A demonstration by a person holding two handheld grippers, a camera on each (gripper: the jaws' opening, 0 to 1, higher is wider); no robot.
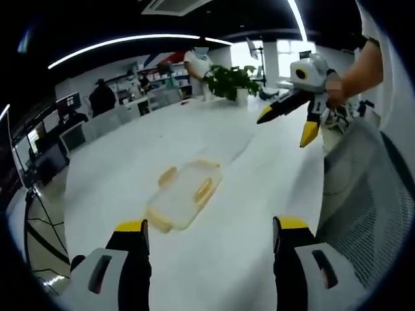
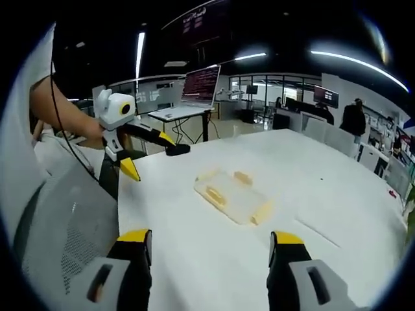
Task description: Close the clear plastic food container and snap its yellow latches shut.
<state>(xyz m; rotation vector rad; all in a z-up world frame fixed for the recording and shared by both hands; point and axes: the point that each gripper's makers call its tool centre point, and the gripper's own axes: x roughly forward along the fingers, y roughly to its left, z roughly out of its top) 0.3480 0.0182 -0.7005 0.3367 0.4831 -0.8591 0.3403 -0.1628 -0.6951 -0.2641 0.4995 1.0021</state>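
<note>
Currently, in the left gripper view, the left hand-held gripper (image 1: 211, 236) rises from the bottom of the frame with its two yellow-tipped jaws set wide apart and holding nothing. The clear plastic container (image 1: 183, 195) lies flat on the white tabletop (image 1: 130, 162), just below the frame centre and ahead of the jaws, apart from both. Yellow latches (image 1: 203, 188) show along its edges; the picture is too soft to tell whether they are snapped down, though the lid appears to rest on the base. The right hand-held gripper (image 1: 285, 124) hangs above the tabletop in the upper right of the frame, jaws spread, well apart from the container, held by a person's hand (image 1: 335, 97). A mesh chair back (image 1: 363, 194) occupies the right edge. A potted plant (image 1: 230, 81) stands at the far end of the tabletop, upper centre.

In the right gripper view, the right hand-held gripper's own jaws rise from the bottom, spread and empty. The container sits at frame centre on the tabletop. The left hand-held gripper is at upper left, jaws apart, clear of the container. An open laptop (image 2: 198, 87) stands on a desk behind, upper centre.
</note>
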